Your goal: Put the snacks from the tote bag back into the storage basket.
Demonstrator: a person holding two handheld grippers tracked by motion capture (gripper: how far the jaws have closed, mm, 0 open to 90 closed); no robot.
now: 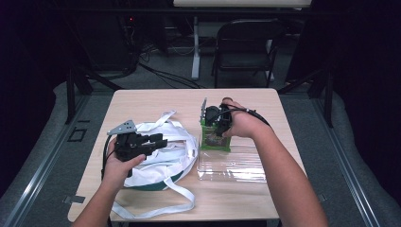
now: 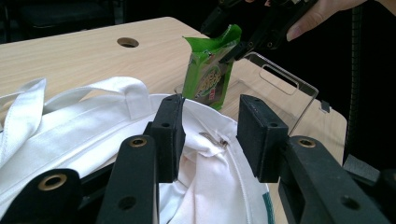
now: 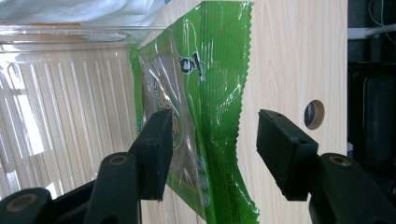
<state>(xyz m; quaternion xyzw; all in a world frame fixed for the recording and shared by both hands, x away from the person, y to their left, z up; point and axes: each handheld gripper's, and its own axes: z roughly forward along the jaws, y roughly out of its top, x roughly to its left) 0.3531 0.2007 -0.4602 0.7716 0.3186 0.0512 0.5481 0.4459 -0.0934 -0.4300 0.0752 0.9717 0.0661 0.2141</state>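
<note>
Two grippers work over a pale wooden counter. The largest thing on it is a white cloth bag with long straps, lying at the left. To its right lies a clear plastic tray, with a green snack packet standing at its far edge. The left gripper sits over the bag's rim, one jaw touching cloth; whether it pinches, I cannot tell. The right gripper has jaws spread, the packet between them unpressed.

— Looked like glossy, crinkled plastic film on the green packet, beside the clear, shiny ribbed plastic tray.
— And left of the tray, matt white woven cloth bag; smooth pale wood-grain table.
</note>
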